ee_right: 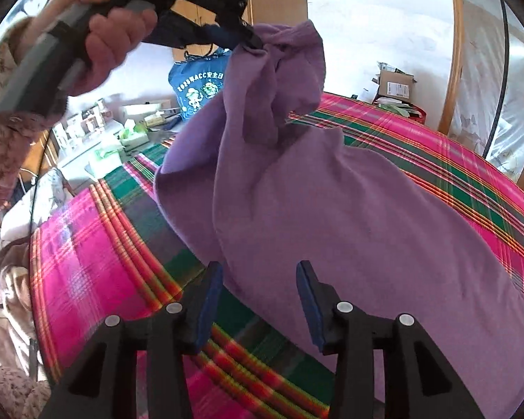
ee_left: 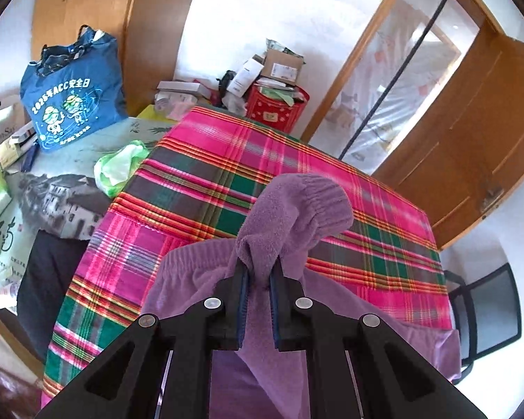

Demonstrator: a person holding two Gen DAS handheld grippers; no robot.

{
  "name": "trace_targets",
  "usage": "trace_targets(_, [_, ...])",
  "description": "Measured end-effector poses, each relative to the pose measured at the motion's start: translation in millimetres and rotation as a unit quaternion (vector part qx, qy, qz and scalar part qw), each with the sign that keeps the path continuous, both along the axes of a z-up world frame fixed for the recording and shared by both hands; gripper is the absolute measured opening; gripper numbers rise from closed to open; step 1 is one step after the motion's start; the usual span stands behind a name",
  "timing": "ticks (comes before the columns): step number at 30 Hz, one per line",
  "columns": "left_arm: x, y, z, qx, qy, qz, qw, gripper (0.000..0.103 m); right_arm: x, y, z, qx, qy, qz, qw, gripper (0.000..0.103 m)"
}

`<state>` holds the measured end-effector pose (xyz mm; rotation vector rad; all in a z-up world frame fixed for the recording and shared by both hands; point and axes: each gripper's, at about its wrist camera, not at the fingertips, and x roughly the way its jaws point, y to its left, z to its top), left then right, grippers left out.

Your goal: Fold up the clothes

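We looked down each gripper's fingers, close over the plaid bedspread; both views shared it.

Both grippers are matte black, with angular linkage arms pinned by round silver screw heads and triangular cut-outs in the outer arms. The right gripper carries blue pads on its fingers; the left gripper has the same (ribbed, dark blue). The left hand wears a pinkish floral-patterned sleeve and wraps a grey handle.
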<state>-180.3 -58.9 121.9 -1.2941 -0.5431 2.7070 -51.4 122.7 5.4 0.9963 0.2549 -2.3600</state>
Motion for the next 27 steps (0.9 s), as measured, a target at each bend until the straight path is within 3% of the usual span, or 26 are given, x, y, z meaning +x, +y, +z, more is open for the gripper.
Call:
trace_targets(6, [-0.1,-17.0,-1.9,0.009,-0.002,0.023,0.9997,0.011,-11.5,-6.7,-8.0,0.029,-0.011,-0.028,0.999,0.044])
trace_targets(7, [-0.1,-20.0,-2.4,0.01,-0.002,0.026,0.9996,0.011,-14.4,-5.0,-9.1,0.032,-0.014,-0.038,0.999,0.038])
trace_targets(8, [0.0,-23.0,-2.9,0.011,-0.002,0.028,0.9995,0.011,-17.2,-2.1,-9.3,0.032,-0.018,-0.046,0.998,0.025])
trace_targets(11, [0.8,-32.1,-5.1,0.014,-0.003,0.04,0.9991,0.011,-22.5,7.0,-2.5,0.031,-0.01,-0.069,0.997,0.004])
trace_targets(19, [-1.5,-48.1,-13.3,0.026,-0.007,0.059,0.9979,0.011,-42.6,26.5,38.4,0.063,0.076,-0.128,0.987,0.003])
trace_targets(27, [-13.4,-48.2,-25.0,0.026,-0.017,0.056,0.998,0.011,-95.6,34.5,64.0,0.089,0.112,-0.152,0.978,0.003])
